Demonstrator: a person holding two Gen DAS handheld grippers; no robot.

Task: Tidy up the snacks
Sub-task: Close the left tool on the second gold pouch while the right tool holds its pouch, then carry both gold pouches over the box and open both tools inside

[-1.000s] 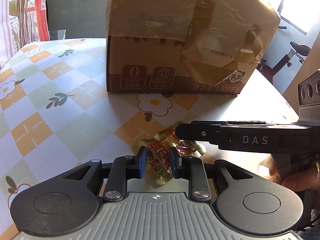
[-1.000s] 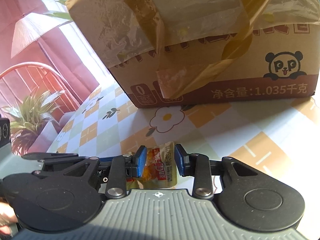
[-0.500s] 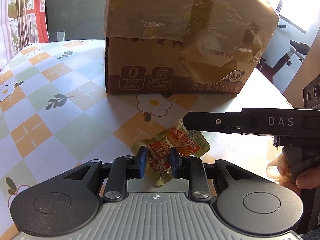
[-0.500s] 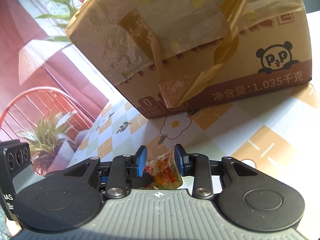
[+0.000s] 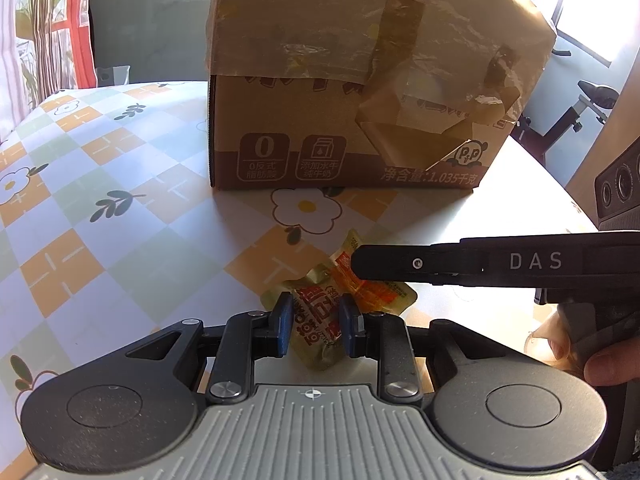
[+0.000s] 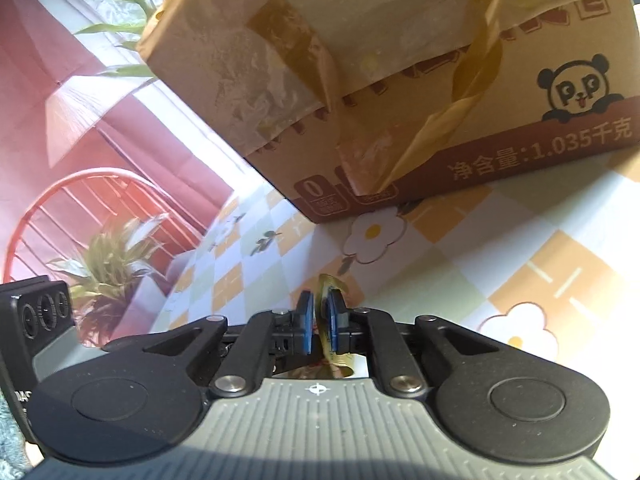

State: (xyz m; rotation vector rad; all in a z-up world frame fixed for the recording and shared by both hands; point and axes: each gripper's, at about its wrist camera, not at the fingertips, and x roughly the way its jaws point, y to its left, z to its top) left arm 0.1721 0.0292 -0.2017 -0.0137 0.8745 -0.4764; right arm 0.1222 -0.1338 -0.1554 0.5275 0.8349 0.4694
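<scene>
A gold snack pouch lay on the worktop before the box. The left tool stood narrow around it, seemingly touching. The right tool had pinched a second pouch edgewise; that thin hold could slip when lifted, dropping it.

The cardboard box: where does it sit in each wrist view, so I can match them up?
Left wrist: cardboard box upper centre, upright on the table, beyond the snack packets.
Right wrist: cardboard box fills the top, tilted in the frame.
Shared landmark: white flower print just below the box.
</scene>
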